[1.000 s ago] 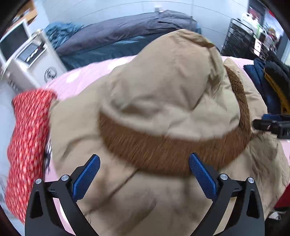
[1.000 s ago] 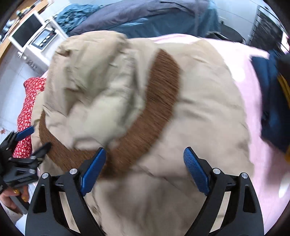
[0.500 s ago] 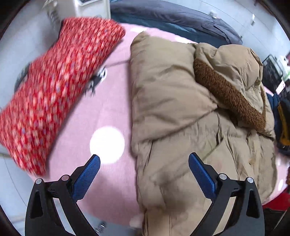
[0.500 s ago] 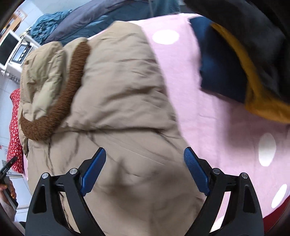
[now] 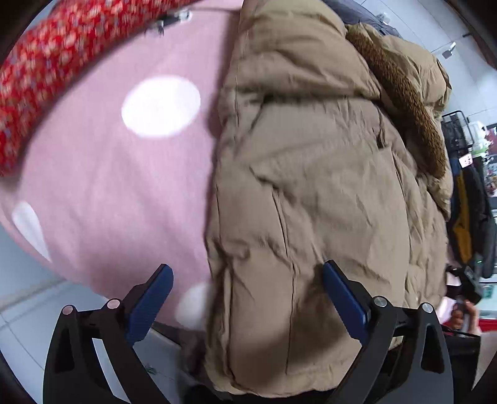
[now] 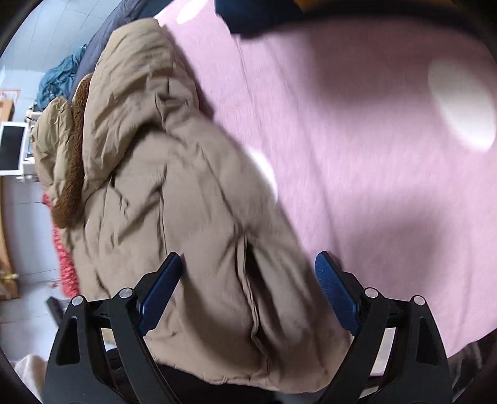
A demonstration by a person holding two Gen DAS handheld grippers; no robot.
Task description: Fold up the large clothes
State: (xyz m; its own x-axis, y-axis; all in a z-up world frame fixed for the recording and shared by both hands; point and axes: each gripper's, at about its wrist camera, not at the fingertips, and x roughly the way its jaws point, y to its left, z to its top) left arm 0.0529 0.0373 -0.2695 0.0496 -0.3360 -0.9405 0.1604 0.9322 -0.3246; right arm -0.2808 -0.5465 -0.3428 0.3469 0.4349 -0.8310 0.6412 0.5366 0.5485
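A: What are the two claws doing?

B: The left claw [image 5: 247, 298] stands wide apart and holds nothing. One blue pad hangs over the pink polka-dot bedsheet [image 5: 118, 192], the other over the puffy tan padded jacket with a brown fleece-trimmed hood [image 5: 326, 192]. So it straddles the jacket's side edge near the hem.

A: And the other one?

B: The right claw [image 6: 248, 289] is spread just as wide and is also empty. It sits above the opposite side edge of the jacket [image 6: 192, 217], with one pad over the tan fabric and one over the bedsheet [image 6: 357, 155].

A: Why wide open on both sides?

B: My guess is the padding is thick, so each claw needs a full span to bite the bottom corners. Taking both corners at once would let the hem fold up evenly.

A: Where does the jacket lie?

B: Lengthwise on the bed, hem at the near edge and hanging slightly over it, hood toward the far edge. The sides look already tucked inward, which keeps it a narrow strip.

A: Anything beside it?

B: A red floral padded garment [image 5: 62, 56] lies along the bed's left edge, well apart. Dark blue and mustard clothes [image 6: 257, 15] sit at the far right corner, probably waiting their turn.
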